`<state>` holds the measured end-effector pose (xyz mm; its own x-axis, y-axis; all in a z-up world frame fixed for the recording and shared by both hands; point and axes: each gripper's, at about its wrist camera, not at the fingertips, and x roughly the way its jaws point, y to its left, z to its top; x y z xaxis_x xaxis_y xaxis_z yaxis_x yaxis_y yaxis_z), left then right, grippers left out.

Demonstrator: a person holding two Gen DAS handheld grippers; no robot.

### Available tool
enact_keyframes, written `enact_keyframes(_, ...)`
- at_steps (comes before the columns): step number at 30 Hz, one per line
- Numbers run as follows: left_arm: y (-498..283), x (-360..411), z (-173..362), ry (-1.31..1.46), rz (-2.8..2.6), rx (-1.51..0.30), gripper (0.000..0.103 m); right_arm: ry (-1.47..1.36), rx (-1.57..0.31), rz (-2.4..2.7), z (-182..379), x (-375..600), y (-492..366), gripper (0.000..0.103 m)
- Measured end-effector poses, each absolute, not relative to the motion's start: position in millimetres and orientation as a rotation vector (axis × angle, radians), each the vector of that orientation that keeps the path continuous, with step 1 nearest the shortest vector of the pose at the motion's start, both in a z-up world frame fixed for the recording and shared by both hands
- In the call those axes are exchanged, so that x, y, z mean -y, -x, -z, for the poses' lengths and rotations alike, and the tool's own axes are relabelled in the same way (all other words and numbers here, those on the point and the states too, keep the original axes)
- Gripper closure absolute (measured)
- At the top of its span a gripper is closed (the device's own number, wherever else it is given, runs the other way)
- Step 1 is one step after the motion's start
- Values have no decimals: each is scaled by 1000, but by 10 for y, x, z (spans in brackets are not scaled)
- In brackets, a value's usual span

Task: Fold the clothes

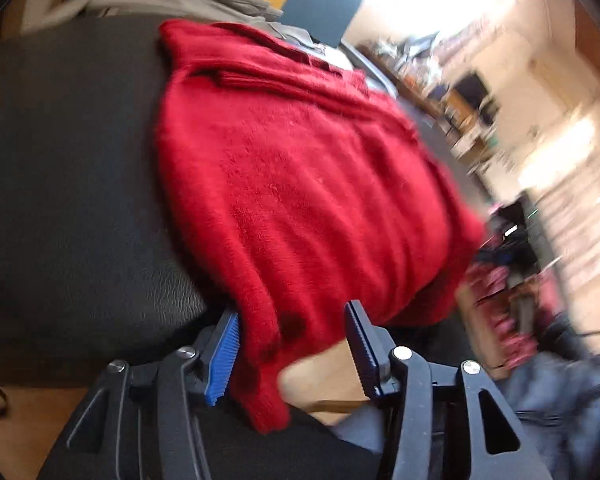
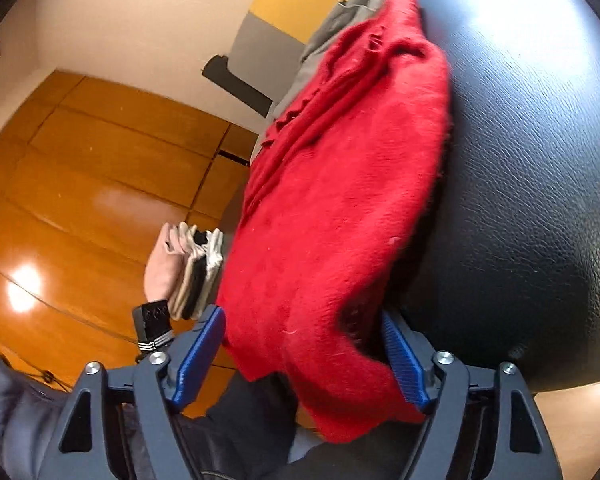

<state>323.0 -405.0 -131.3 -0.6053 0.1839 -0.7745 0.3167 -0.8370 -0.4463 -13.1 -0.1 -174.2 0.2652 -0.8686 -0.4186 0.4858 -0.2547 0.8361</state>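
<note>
A fuzzy red sweater (image 1: 300, 168) lies spread over a black leather seat (image 1: 68, 184). Its near hem hangs off the seat's front edge. My left gripper (image 1: 292, 354) is open at that hem; one corner of the cloth drapes between the fingers and rests against the left blue pad (image 1: 224, 356). In the right wrist view the same sweater (image 2: 332, 208) droops off the seat (image 2: 532, 184). My right gripper (image 2: 300, 362) stands wide open around the other hanging corner, and the right pad (image 2: 404, 364) touches the cloth.
A grey garment (image 1: 204, 2) lies crumpled behind the sweater at the seat's far end. Shiny wooden floor (image 2: 92, 184) spreads to the left. Pale and black folded pieces (image 2: 198, 268) show beside the seat. Dark trousers (image 2: 244, 432) fill the bottom. Blurred clutter (image 1: 500, 304) stands at the right.
</note>
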Motion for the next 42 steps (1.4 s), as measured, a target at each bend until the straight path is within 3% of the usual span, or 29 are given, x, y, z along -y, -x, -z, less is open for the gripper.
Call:
enact_keyframes(3,-3252,3997,1321,-1340,2600,-792,52,-1231,338,1391,1678,30,37,17)
enact_keyframes(4,-3269,3990,1316,-1316,2588,-787,57,-1235,293,1402,1653,70,7,19)
enact_keyframes(5,-3277,3988,1326,-1305,2559,-756,79,-1238,249,1412,1627,109,-24,21)
enact_keyframes(6,-3288,3992,1338,-1290,2533,-740,93,-1256,208,1439,1599,139,-43,32)
enact_keyframes(7,-3329,4043,1364,-1256,2524,-818,93,-1270,160,1470,1581,153,-55,50)
enact_keyframes(8,-3368,4090,1390,-1224,2514,-890,94,-1280,107,1498,1569,160,-68,60)
enact_keyframes(9,-3391,4101,1414,-1213,2514,-918,94,-1295,78,1501,1566,148,-66,80)
enact_keyframes(10,-3390,4107,1420,-1206,2521,-952,94,-1309,54,1496,1571,155,-81,82)
enact_keyframes(15,-3409,4263,1270,-1092,2625,-1182,95,-1304,48,1460,1509,126,-58,83)
enact_keyframes(20,-3368,4532,1009,-900,2747,-1422,95,-1205,200,1428,1192,222,92,88)
enact_keyframes(29,-2525,5212,585,-661,2838,-1531,95,-1066,312,1451,641,828,733,88)
enact_keyframes(32,-2191,5424,711,-712,2765,-1554,95,-1153,300,1455,672,1053,1010,83)
enact_keyframes(33,-2081,5469,775,-747,2739,-1545,95,-1183,276,1458,685,1085,1044,75)
enact_keyframes(36,-1964,5514,970,-812,2695,-1563,95,-1285,218,1454,787,939,1057,22)
enact_keyframes(41,-2171,5575,1239,-871,2608,-1595,95,-1421,216,1511,1175,196,799,18)
enact_keyframes(42,-2194,5561,1259,-880,2603,-1586,95,-1437,241,1518,1254,80,738,13)
